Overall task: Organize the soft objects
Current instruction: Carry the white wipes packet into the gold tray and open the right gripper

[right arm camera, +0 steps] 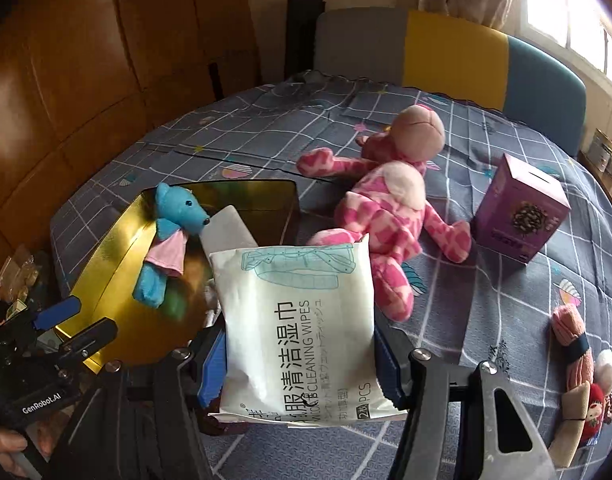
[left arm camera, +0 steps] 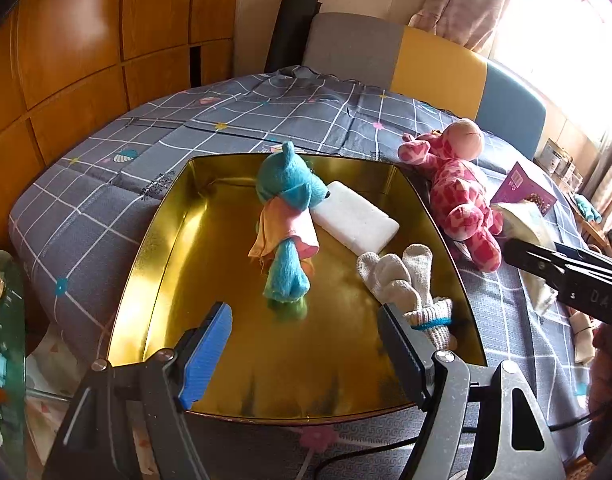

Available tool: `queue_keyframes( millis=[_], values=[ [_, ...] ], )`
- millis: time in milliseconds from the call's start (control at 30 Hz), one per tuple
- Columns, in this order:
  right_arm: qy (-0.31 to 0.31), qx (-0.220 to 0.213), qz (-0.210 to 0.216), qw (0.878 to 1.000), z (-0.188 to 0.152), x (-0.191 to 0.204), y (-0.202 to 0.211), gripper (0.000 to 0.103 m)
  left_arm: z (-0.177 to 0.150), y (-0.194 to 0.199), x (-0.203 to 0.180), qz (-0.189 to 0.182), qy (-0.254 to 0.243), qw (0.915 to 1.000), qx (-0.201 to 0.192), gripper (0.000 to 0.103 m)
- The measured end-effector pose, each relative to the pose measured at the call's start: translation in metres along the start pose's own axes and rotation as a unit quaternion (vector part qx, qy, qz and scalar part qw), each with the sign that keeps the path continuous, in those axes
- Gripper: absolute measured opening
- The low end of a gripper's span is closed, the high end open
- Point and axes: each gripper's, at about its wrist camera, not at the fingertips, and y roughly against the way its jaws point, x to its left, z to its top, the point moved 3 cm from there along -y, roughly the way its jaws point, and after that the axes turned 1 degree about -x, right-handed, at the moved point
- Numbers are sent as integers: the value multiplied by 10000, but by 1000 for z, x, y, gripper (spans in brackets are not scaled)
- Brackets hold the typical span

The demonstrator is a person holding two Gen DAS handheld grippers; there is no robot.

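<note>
A soft white plastic pack of cleaning wipes [right arm camera: 302, 332] is held between the blue-padded jaws of the right gripper [right arm camera: 300, 364], gripped across its width near the lower end, with most of the pack standing free above the pads. The pack is carried above the checked grey bedspread [right arm camera: 485, 312], just beside the near right corner of the shallow gold metal tin [left arm camera: 154, 248].

The left gripper [left arm camera: 306, 344] is poised over the tin's near edge, jaws wide and nothing between them.

Already lying in the tin: a blue plush bear in a pink dress [left arm camera: 286, 216], a white rectangular foam block [left arm camera: 355, 218] touching its head, and a pair of white knitted gloves [left arm camera: 401, 280] at the right wall.

Judged step: placing the wipes pack in the tin. Free floor is seen mainly left of the bear, so the pack is best carried over the rim to that side and laid flat before release, to avoid burying the gloves. Since the pack is limp, a low release is advised. The pink spotted plush giraffe [right arm camera: 385, 216] remains outside on the bedspread, near the purple cardboard box [right arm camera: 519, 216].
</note>
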Motion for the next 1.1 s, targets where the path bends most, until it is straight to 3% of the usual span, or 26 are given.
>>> queue_keyframes(
  millis=[467, 700, 1100],
  values=[
    [201, 371, 398, 9983, 39, 47, -67, 62, 1, -12, 18, 80, 242, 9996, 92, 76],
    [486, 828, 309, 9949, 39, 61, -125, 67, 1, -13, 28, 121, 332, 9993, 89, 76],
    [213, 386, 515, 9977, 31, 56, -92, 69, 3, -11, 32, 191, 385, 9991, 24, 76]
  ],
)
